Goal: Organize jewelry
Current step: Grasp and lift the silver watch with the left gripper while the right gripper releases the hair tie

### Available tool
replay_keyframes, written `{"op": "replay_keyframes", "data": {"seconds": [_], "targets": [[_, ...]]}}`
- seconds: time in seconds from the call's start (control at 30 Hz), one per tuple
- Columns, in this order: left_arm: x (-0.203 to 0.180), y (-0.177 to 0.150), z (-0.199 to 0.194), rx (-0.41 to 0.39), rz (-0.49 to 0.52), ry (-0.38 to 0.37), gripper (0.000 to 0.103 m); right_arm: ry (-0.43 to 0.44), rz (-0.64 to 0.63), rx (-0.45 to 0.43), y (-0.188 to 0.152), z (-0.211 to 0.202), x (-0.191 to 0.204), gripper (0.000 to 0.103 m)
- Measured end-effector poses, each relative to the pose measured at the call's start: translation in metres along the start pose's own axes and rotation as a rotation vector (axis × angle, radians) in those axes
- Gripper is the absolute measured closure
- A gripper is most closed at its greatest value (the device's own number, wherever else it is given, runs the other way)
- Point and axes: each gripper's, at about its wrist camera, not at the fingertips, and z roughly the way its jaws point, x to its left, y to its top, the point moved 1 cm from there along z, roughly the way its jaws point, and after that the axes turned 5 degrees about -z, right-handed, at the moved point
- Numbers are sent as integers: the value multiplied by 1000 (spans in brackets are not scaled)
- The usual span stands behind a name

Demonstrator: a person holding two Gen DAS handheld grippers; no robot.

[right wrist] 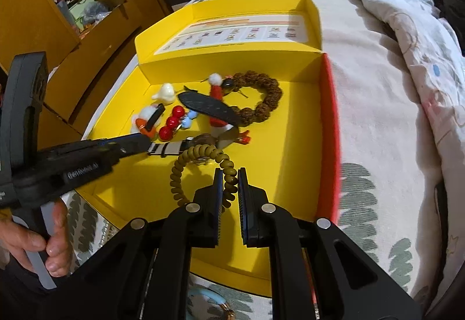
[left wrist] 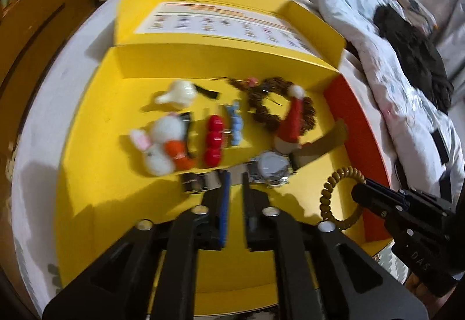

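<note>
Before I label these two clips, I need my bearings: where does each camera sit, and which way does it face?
Left wrist: rides the left gripper, looking down into the yellow box at a watch; its own fingers and the right gripper show.
Right wrist: rides the right gripper, looking down at the coiled hair tie it pinches; the left gripper and a hand show.
Shared: box, watch, hair tie, bead bracelet.

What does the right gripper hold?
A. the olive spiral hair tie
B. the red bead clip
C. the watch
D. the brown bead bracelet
A: in the right wrist view the right gripper is shut on the spiral hair tie, whose coil passes between its pads.
</note>
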Motion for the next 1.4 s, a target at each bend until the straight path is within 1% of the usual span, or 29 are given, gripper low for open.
{"op": "replay_keyframes", "data": {"seconds": [0.03,0.07,0.13,0.2,0.27,0.3,0.47,0.57,0.6,0.73,0.9,1.0,1.03,1.07,1.1,1.23,1.3,1.33,1.37,1.4], "targets": [[-7,0,4,4,7,-4,76,1,4,-4,0,-2,-2,92],[-13,1,8,10,13,-7,63,1,7,-5,-1,-4,-4,92],[-22,2,13,10,23,-8,50,3,14,-14,-1,-10,-8,92],[-30,3,16,6,50,2,45,2,18,-24,-1,-17,-13,92],[-38,5,21,0,86,18,35,5,30,-36,-1,-23,-19,92],[-42,7,23,-4,104,21,35,4,35,-39,-2,-26,-23,92],[-52,9,40,21,162,58,34,7,66,-49,-4,-36,-39,92],[-57,7,53,35,205,106,34,12,77,-55,-4,-39,-44,92],[-59,7,57,46,218,110,34,15,79,-57,-3,-40,-44,92],[-58,8,62,79,222,105,34,24,78,-60,-2,-41,-44,92],[-63,7,65,89,240,140,34,27,76,-58,-1,-40,-43,92],[-60,9,65,87,227,155,40,30,76,-52,-2,-40,-43,93],[-59,10,65,86,222,159,44,32,76,-44,-2,-38,-43,94],[-59,10,65,84,217,161,50,32,77,-40,-3,-36,-43,94],[-58,10,66,89,211,154,51,29,78,-34,-3,-34,-43,94],[-53,10,64,91,189,134,51,22,77,-13,-5,-27,-43,94],[-53,10,63,90,185,135,51,27,65,33,-7,-21,-40,94],[-52,10,63,89,187,136,51,34,70,41,-8,-20,-40,93],[-53,10,63,89,187,137,51,39,76,49,-9,-19,-39,87],[-52,10,63,89,185,135,51,35,72,80,-9,-16,-36,85]]}}
